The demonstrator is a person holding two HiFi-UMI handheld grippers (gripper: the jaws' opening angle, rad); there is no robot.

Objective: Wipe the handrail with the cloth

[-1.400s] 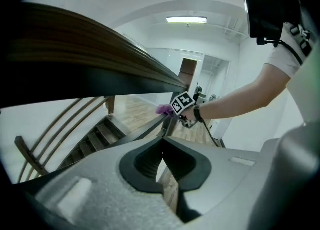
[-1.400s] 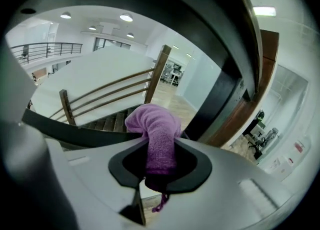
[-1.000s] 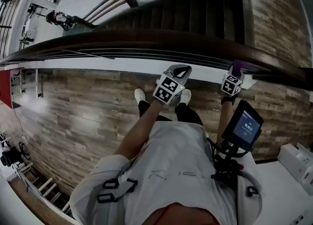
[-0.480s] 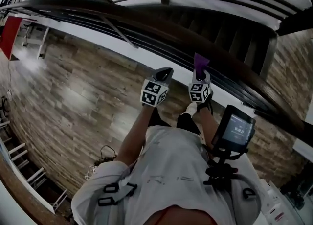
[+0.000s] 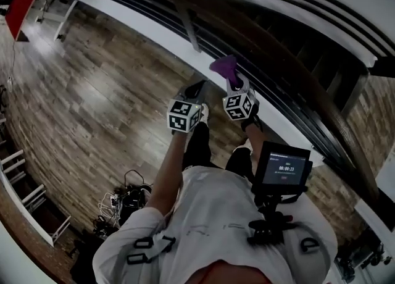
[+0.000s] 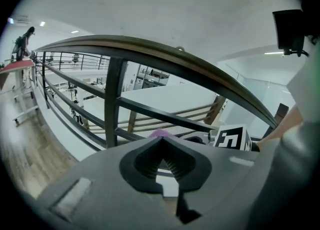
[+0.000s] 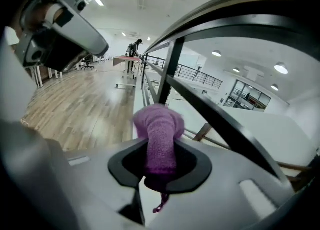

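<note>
Cloth (image 7: 159, 139), purple, knitted, bunched, pinched in right tool (image 7: 160, 166)

Over the rail: open air above the handrail (image 6: 165, 56); I can pass there.
Under it: an upright post (image 6: 114, 99) and horizontal bars (image 6: 165, 116), narrow gaps only.
Between grippers: left gripper (image 5: 197, 86) and right gripper (image 5: 234, 80) with its cloth (image 5: 223, 65) nearly side by side, little room.
My left: open wooden floor (image 5: 86, 91).
Near my right arm: a mounted screen (image 5: 282, 168).

Cloth (image 7: 160, 134) — purple, bunched into a roll, pinched upright in the right gripper's (image 7: 159, 171) jaws. Handrail (image 6: 165, 54) — dark wood, curved, above the cloth.
</note>
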